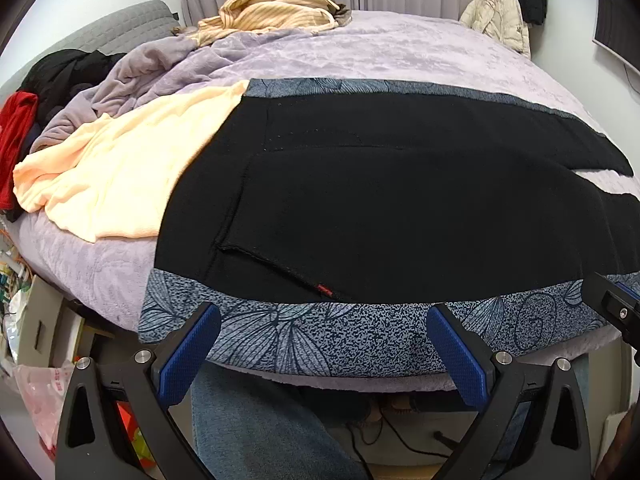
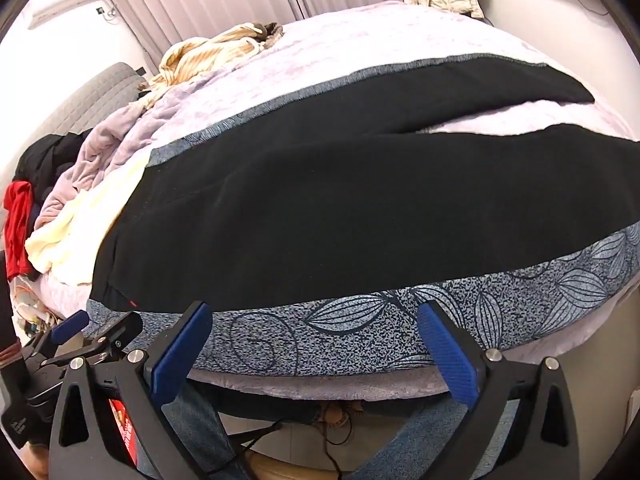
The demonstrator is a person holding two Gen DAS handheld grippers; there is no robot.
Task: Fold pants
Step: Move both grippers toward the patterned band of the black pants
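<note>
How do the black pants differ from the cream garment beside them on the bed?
The black pants lie spread flat with legs parted; the cream garment is crumpled. The pants rest on the blue patterned cloth; the cream garment lies mostly on the lavender blanket. Neither is held; both grippers are open.

Before me stands the bed [image 1: 400, 48], covered by a lilac plush blanket [image 1: 360, 52] that bunches into folds at its left side. Directly on the blanket lie a blue leaf-patterned cloth [image 1: 352, 336] reaching to the near edge, a pale peach garment [image 1: 112, 176] just left of it, and a striped tan garment [image 1: 272, 10] at the far side. On the patterned cloth I see the black pants [image 1: 400, 208] spread flat, legs running to the right and parted at the ends.
</note>
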